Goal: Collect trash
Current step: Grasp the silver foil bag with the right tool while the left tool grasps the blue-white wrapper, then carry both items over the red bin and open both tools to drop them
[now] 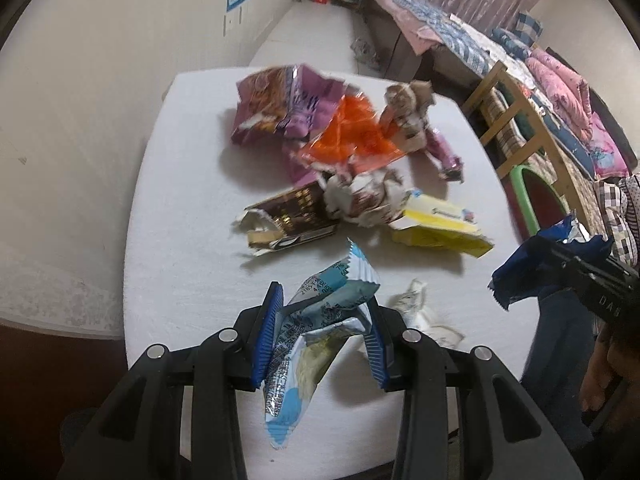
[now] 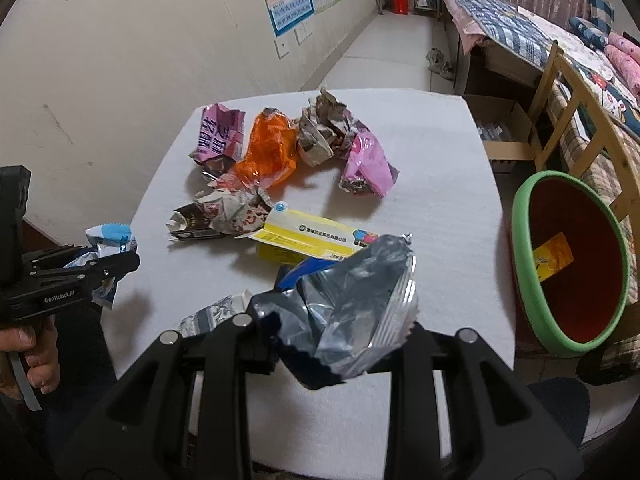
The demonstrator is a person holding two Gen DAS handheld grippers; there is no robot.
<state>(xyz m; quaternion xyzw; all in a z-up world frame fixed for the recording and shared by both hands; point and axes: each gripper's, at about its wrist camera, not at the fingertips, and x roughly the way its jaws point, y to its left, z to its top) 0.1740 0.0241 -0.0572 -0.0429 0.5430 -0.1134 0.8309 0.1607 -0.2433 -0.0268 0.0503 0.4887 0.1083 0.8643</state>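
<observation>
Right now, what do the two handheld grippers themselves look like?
Both are black plastic with silver pivot bolts. The left gripper has blue ribbed pads lining its jaws and white "GenRobot.AI" lettering on its side. The right gripper has white lettering too, only partly readable. No cables visible.

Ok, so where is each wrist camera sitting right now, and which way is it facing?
Left wrist: rides the left gripper, above the table's near edge, facing the far wall; own fingers pinch a light-blue wrapper; the right gripper shows at right.
Right wrist: rides the right gripper, same heading, green-rimmed bin at right; own fingers hold a silver-lined blue bag; the left gripper and hand show at left.
Shared: orange wrapper, yellow box, purple bag.
</observation>
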